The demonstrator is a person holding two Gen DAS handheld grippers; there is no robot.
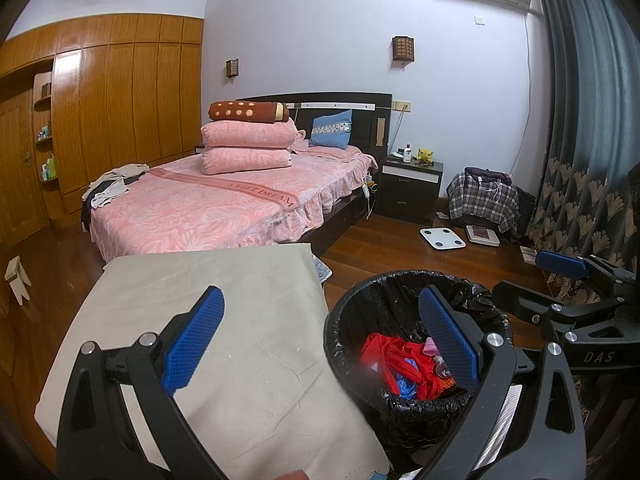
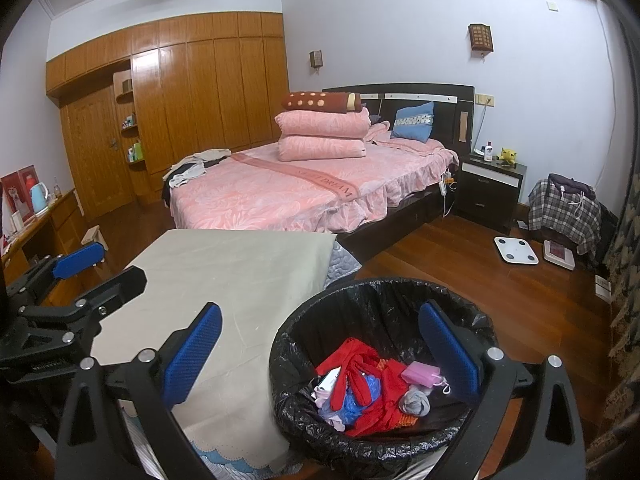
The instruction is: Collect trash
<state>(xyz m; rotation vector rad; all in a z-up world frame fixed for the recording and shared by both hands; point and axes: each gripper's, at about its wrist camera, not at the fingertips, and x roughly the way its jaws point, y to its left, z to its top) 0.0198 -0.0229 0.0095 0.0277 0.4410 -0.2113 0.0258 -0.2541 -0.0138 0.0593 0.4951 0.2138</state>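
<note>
Left wrist view: my left gripper (image 1: pixel 320 340) blocks near wall of trash bin (image 1: pixel 348 344); its right finger (image 1: pixel 448 340) covers part of red cloth (image 1: pixel 400 364) inside. Pale smear blurs bin's inner rim. Bottom edge cuts grey table cloth (image 1: pixel 224 320). Right gripper (image 1: pixel 532 280) partly cut off by right edge; I cannot judge its opening there. Bottles on wardrobe shelf (image 1: pixel 47 168) too small to identify. Right wrist view: smaller items under red cloth (image 2: pixel 372 392) unidentifiable.
</note>
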